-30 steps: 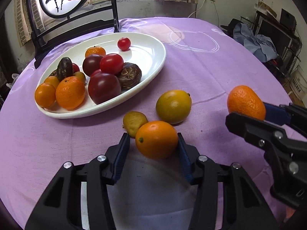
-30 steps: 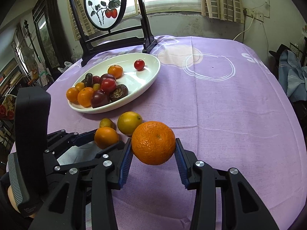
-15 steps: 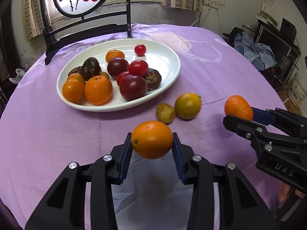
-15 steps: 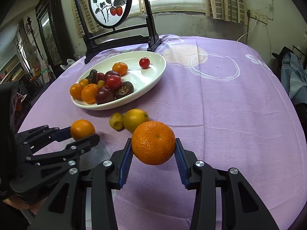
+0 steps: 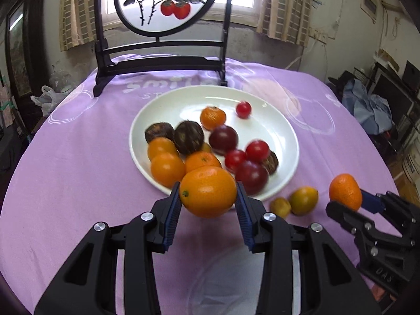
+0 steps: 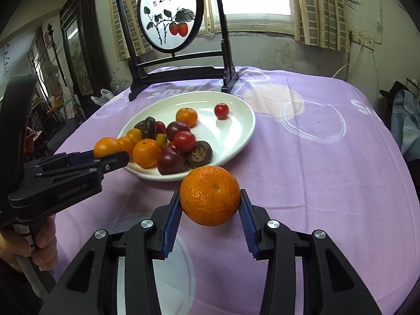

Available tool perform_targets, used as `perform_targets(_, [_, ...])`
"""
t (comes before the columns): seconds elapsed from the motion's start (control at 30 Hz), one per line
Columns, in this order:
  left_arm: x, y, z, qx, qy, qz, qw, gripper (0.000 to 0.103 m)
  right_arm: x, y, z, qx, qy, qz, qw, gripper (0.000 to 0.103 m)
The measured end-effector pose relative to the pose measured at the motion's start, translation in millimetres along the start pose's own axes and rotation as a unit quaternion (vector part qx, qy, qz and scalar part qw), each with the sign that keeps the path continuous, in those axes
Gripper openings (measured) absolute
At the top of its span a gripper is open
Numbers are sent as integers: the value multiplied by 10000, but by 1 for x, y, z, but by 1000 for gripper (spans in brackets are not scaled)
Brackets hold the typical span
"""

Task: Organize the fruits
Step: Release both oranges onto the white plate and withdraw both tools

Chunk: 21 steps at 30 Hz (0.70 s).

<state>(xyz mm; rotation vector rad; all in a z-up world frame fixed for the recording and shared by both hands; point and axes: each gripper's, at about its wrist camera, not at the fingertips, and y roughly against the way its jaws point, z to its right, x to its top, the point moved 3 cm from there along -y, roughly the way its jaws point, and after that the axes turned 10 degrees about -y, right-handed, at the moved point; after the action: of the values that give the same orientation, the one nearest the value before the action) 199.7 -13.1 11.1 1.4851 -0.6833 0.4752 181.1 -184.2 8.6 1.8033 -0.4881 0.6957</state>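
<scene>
My left gripper (image 5: 208, 197) is shut on a smooth orange (image 5: 207, 191) and holds it in the air by the near rim of the white plate (image 5: 286, 136). The plate holds several oranges, tomatoes and dark fruits. My right gripper (image 6: 210, 202) is shut on a bumpy mandarin (image 6: 210, 195), held above the purple cloth in front of the plate (image 6: 244, 128). The left gripper also shows in the right wrist view (image 6: 109, 155), and the mandarin in the left wrist view (image 5: 345, 191). A yellow-green citrus (image 5: 303, 200) and a small yellow fruit (image 5: 280, 207) lie on the cloth.
A dark wooden stand with a round painted screen (image 5: 162, 2) sits at the table's far edge behind the plate. The round table wears a purple cloth (image 6: 328, 162). Clothes and boxes (image 5: 372, 105) lie off the table's right side.
My left gripper has lifted the orange off the cloth and carried it forward to the plate's near rim. My right gripper has moved closer to the plate with the mandarin.
</scene>
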Motion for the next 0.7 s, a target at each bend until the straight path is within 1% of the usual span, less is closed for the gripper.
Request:
perform_targets(0.2, [21, -16, -16, 100, 164, -1, 9998, 39, 29, -23, -16, 5, 95, 51, 9999, 43])
perform_targets(0.43, [35, -39, -23, -58, 434, -35, 9990, 38, 54, -64, -30, 37, -25, -64, 10000, 43])
perform_targets(0.5, [38, -46, -24, 45, 482, -77, 9988, 39, 58, -74, -30, -51, -52, -69, 9999, 44])
perform_targets(0.6, [44, -56, -27, -73, 586, -118, 9982, 39, 65, -85, -25, -133, -137, -96, 9998, 44])
perform_targets(0.7, [49, -62, -29, -50, 662, -76, 9978, 39, 71, -92, -23, -157, -95, -71, 9998, 45])
